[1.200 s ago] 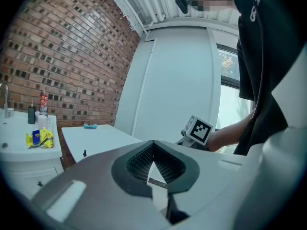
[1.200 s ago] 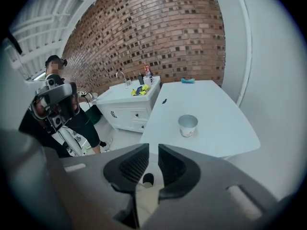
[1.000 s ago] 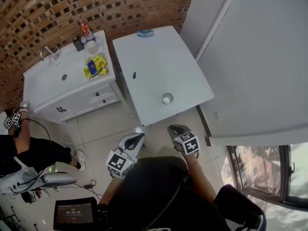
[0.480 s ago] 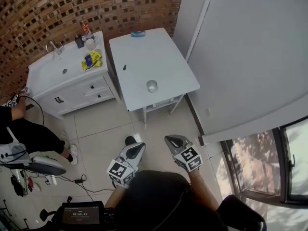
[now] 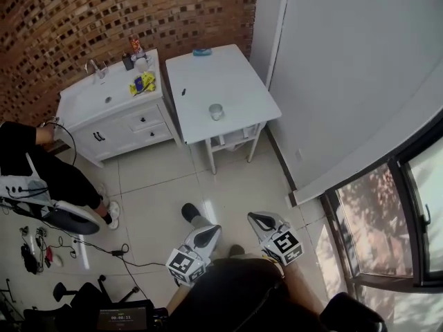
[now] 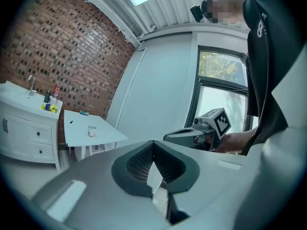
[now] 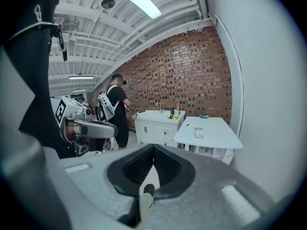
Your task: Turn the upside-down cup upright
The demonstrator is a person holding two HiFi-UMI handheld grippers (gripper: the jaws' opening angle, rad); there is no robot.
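A small pale cup (image 5: pixel 216 111) stands alone near the front of the white table (image 5: pixel 228 81), far from both grippers. At this distance I cannot tell which end of it is up. It also shows tiny in the left gripper view as the cup (image 6: pixel 91 131) and in the right gripper view as the cup (image 7: pixel 198 132). My left gripper (image 5: pixel 212 229) and right gripper (image 5: pixel 255 217) hang side by side over the tiled floor, well short of the table. Both are shut with nothing between the jaws, as seen at the left gripper (image 6: pixel 153 142) and right gripper (image 7: pixel 153 146).
A white sink cabinet (image 5: pixel 111 113) with a yellow pack (image 5: pixel 142 83) stands left of the table, against the brick wall. A blue object (image 5: pixel 202 51) and a small dark item (image 5: pixel 183 92) lie on the table. Another person (image 5: pixel 34 164) and cables (image 5: pixel 90 244) are at the left; a window (image 5: pixel 387 220) at right.
The view has pulled back from the table, which now looks smaller and farther. Both grippers have moved away with it, over open floor. The cup has stayed in place on the table.
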